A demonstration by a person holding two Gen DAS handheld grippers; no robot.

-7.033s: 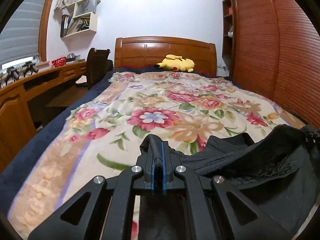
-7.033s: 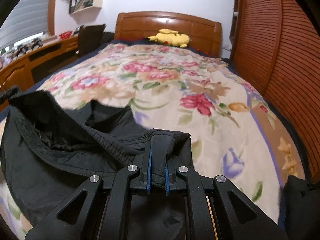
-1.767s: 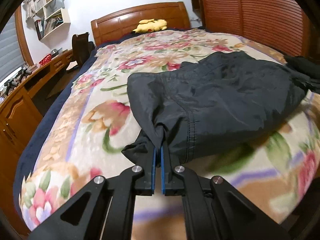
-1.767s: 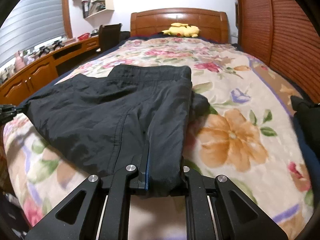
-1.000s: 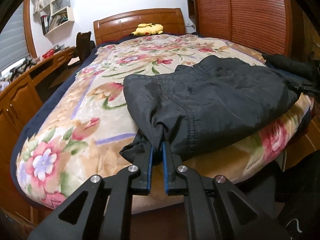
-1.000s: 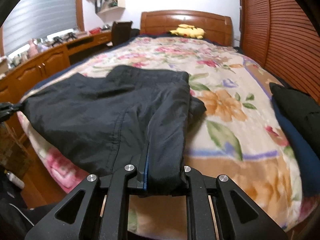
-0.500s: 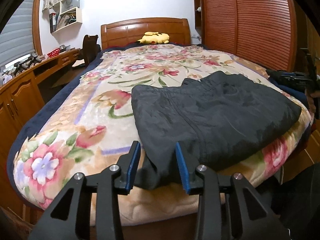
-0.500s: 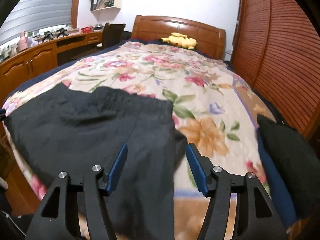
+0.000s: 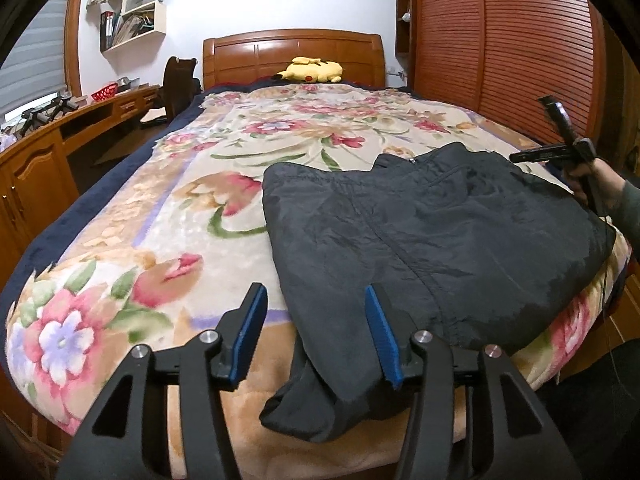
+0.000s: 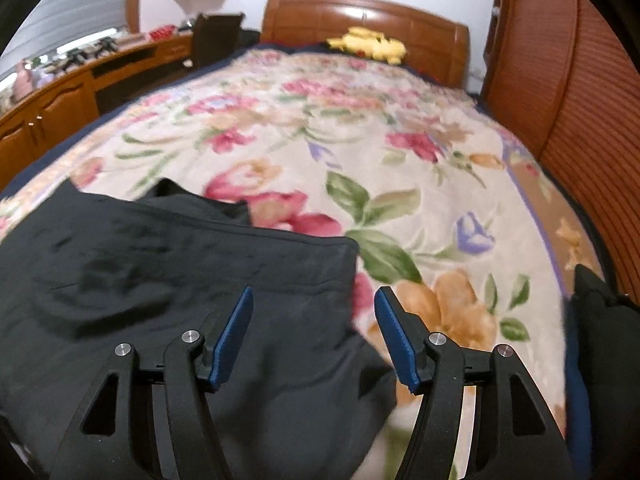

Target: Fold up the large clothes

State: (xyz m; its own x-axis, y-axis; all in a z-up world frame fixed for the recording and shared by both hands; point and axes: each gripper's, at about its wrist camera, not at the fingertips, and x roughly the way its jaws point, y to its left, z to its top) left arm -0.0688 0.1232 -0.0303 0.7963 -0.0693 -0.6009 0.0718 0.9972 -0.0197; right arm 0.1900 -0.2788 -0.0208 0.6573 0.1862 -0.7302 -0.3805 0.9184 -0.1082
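Bedroom scene, wooden-headboard bed with floral plush blanket (image 9: 168, 216) filling most of both views, wooden desk run (image 9: 44, 152) at left edge, slatted wooden wardrobe doors (image 9: 500, 60) at right, yellow plush toy (image 9: 312, 70) at top centre by the headboard. Task item: dark grey-black nylon garment (image 9: 420, 240), looks like trousers folded in half, lying flat at lower centre-right of the left wrist view, one corner hanging over the near bed edge at the bottom; in the right wrist view it fills the lower left. Second dark cloth pile (image 10: 600, 320) at right edge of that view, unclear what it is. Step in hand looks like release after laying down a fold, next regrip likely. To do it well: clear the fabric without dragging it, smooth the wrinkle patch, pull the dangling corner back onto the bed, then take both layers at matching corners so the edges line up. Left gripper (image 9: 316, 336): blue-padded fingers (image 9: 250, 332) apart and opening, the garment's edge seen between them lower down, pads not pressing it. Right gripper (image 10: 314, 334): jaws well apart, hovering over the garment's right part, nothing clamped, view motion-blurred. Right gripper also shows at the right edge of the left wrist view, gripped by a hand (image 9: 592, 184).
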